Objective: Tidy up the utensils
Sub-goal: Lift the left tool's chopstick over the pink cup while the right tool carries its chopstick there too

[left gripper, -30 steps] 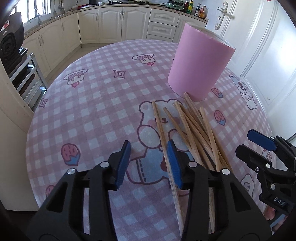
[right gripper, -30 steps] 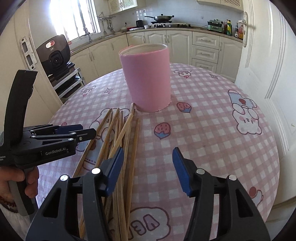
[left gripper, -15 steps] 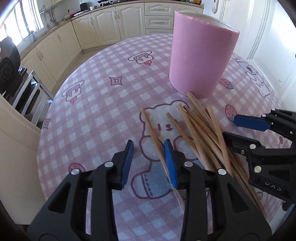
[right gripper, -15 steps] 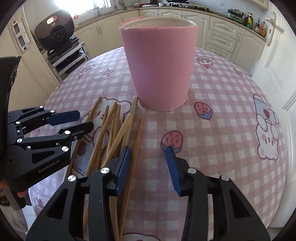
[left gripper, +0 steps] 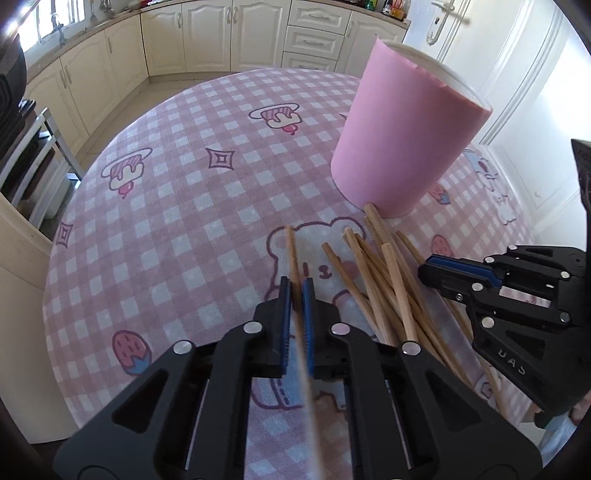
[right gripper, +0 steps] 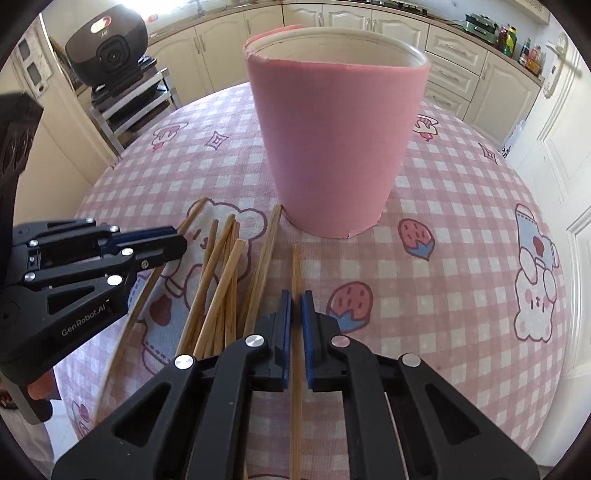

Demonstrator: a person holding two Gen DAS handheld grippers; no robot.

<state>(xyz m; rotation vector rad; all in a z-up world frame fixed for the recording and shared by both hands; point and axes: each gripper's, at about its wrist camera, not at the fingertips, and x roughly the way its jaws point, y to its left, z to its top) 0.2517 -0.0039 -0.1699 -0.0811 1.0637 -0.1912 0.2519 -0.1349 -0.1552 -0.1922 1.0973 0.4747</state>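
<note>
A tall pink holder (left gripper: 402,140) (right gripper: 332,147) stands upright on the table. Several wooden chopsticks (left gripper: 388,288) (right gripper: 221,277) lie fanned out in front of it. My left gripper (left gripper: 295,290) is at the pile's left edge, its jaws closing on a single chopstick (left gripper: 291,251) and its blue pads pressing it. My right gripper (right gripper: 296,301) is at the pile's right edge, its jaws closing the same way on another chopstick (right gripper: 296,266). Each gripper shows in the other's view: the right gripper (left gripper: 430,267) and the left gripper (right gripper: 177,240), low over the pile.
The round table wears a pink checked cloth (left gripper: 177,206) with cartoon prints; its edge drops off at the left. A black appliance on a metal rack (right gripper: 107,48) stands beyond it. Cream cabinets (left gripper: 207,33) line the back and a white door (left gripper: 517,55) is at the right.
Both grippers went from wide open to clamped, each onto one chopstick. The right gripper moved in closer to the pile and the pink holder.
</note>
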